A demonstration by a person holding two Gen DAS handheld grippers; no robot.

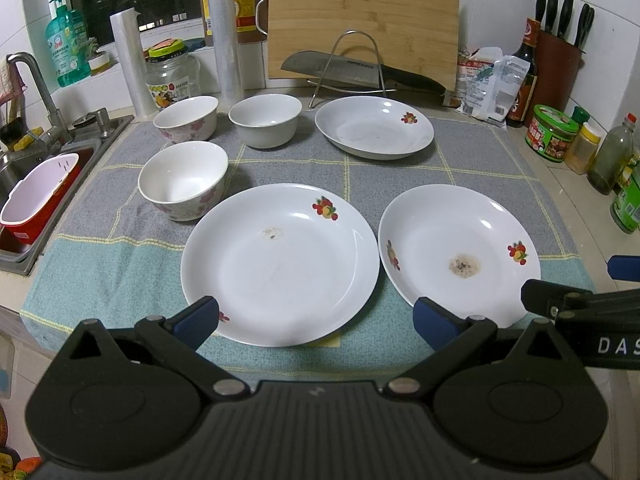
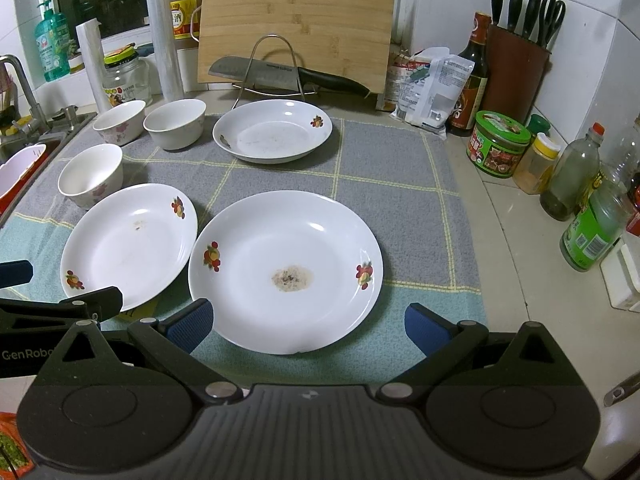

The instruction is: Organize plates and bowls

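Left wrist view: the left gripper (image 1: 316, 322) hangs with its jaws spread wide and empty above the near rim of the left plate (image 1: 280, 264), which lies on the checked mat (image 1: 472, 168) just beside the stained plate (image 1: 460, 252). Right wrist view: the right gripper (image 2: 308, 326) is likewise spread and empty over the stained plate's near edge. A third plate (image 2: 274, 130) and three bowls (image 2: 175, 123) stand farther back on the mat.
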